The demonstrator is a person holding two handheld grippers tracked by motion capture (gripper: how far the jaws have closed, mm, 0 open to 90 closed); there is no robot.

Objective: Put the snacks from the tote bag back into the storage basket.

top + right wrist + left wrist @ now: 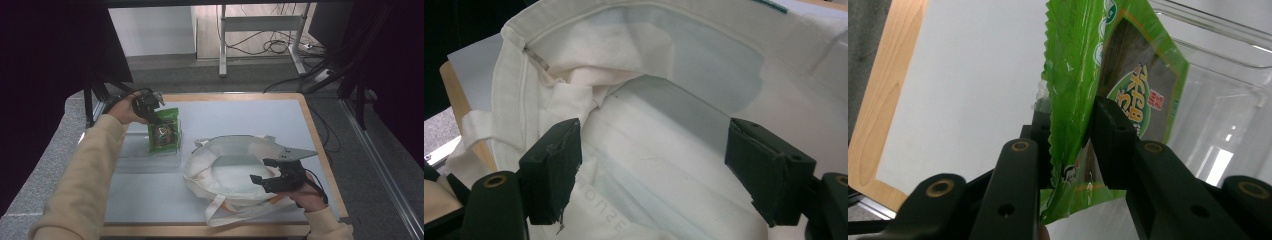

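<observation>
My left tool (pixel 1070 150) pinches a green snack packet (pixel 1108 75), upright over a clear plastic tray (pixel 150 160) on the tabletop (pixel 240 115). My right tool (pixel 651 165), jaws spread wide, rests at the open white tote bag (pixel 225 170), just right of the tray.

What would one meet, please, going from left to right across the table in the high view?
Left gripper → green snack packet standing in the clear plastic container → white tote bag → right gripper.
</observation>
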